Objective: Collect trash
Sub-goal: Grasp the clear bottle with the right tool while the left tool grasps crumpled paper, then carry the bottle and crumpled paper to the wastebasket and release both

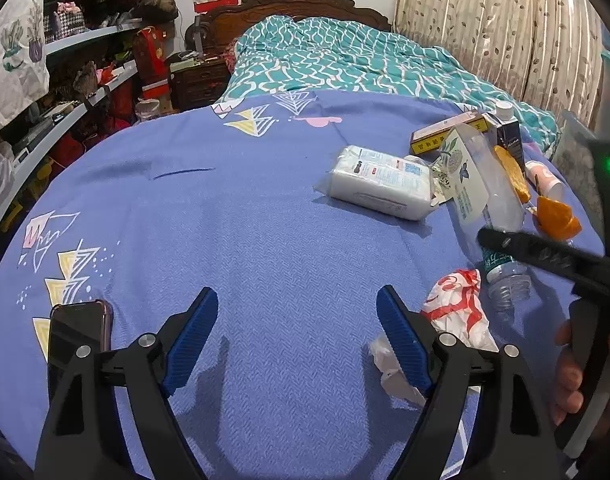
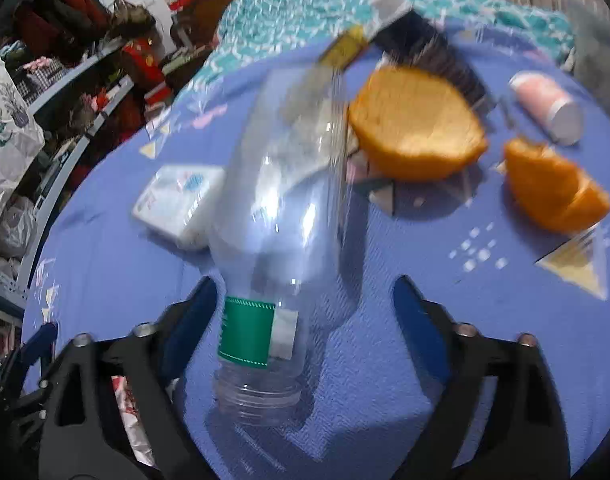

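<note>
Clear plastic of an empty bottle (image 2: 281,216) lies on the blue bedsheet (image 2: 385,360), neck toward the camera, between the spread blue pads of the right tool (image 2: 305,320); the left pad sits just beside the green label, the right pad stands well apart, so nothing is gripped. A sound grasp would probably centre the bottle at its narrow shoulder before closing, since thin walls may buckle or roll. At 1 to 3 o'clock lie two pieces of orange peel (image 2: 417,124) and a small pink tube (image 2: 545,104); at 10 o'clock, a tissue pack (image 2: 177,204). The left tool (image 1: 297,336) hangs wide open and empty over bare sheet, crumpled wrapper (image 1: 457,312) at its 2 o'clock, phone (image 1: 79,332) at 9 o'clock.
</note>
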`<state>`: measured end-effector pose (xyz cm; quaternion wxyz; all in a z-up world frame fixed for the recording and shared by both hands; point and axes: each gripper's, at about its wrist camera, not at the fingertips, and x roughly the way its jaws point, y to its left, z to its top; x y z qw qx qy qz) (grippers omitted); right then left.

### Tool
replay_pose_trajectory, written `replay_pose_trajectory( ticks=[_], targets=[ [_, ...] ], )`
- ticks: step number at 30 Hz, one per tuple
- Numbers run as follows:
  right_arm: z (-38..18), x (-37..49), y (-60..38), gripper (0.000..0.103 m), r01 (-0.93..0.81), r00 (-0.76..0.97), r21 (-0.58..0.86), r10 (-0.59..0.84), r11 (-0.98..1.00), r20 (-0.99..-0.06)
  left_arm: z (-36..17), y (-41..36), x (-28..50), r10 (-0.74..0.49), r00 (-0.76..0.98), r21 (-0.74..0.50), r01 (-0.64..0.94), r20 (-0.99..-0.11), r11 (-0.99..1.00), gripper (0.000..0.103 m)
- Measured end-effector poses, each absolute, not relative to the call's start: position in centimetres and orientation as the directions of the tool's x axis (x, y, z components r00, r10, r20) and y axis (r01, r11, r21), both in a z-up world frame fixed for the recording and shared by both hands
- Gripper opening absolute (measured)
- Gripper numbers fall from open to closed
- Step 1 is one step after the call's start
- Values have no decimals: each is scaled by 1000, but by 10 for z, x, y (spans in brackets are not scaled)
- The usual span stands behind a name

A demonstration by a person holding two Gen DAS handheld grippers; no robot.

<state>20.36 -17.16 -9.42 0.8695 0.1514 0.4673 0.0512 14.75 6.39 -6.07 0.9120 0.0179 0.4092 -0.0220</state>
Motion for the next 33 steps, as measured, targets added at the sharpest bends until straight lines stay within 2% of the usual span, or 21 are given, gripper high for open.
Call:
replay_pose_trajectory(
  ticks=[1,2,6,8,12,16,21,23,29,33],
  targets=[
    [-93,201,-171,52,40,570,297,222,954,-791,-61,64,147,-24,664,16,55,-747,998,78],
    [-93,199,-170,43,11,558,313,254,950,-790,-61,63,147,-24,663,17,55,-748,998,78],
    [-94,182,-175,43,5,552,302,249,953,-796,-63,60,148,-36,653,7,63,-757,998,78],
    [-96,165,-183,43,-5,559,301,252,954,-790,-63,59,147,-68,645,-20,81,-761,997,84],
    [-93,124,-195,43,-22,575,246,213,969,-790,-60,62,141,-187,642,-131,136,-744,982,94],
    [-93,83,-210,43,-22,592,203,176,979,-787,-60,53,141,-278,613,-206,188,-739,960,94],
    [-92,51,-226,46,29,622,147,97,989,-777,-62,34,142,-362,567,-273,239,-740,932,94],
    [-92,48,-228,55,31,628,126,78,992,-775,-59,26,140,-384,561,-286,259,-733,923,94],
    [-90,47,-230,71,38,651,145,86,989,-754,-51,5,131,-341,583,-210,281,-738,936,94],
    [-93,46,-231,76,43,652,163,96,986,-753,-55,-3,126,-334,571,-190,297,-750,936,94]
  ],
)
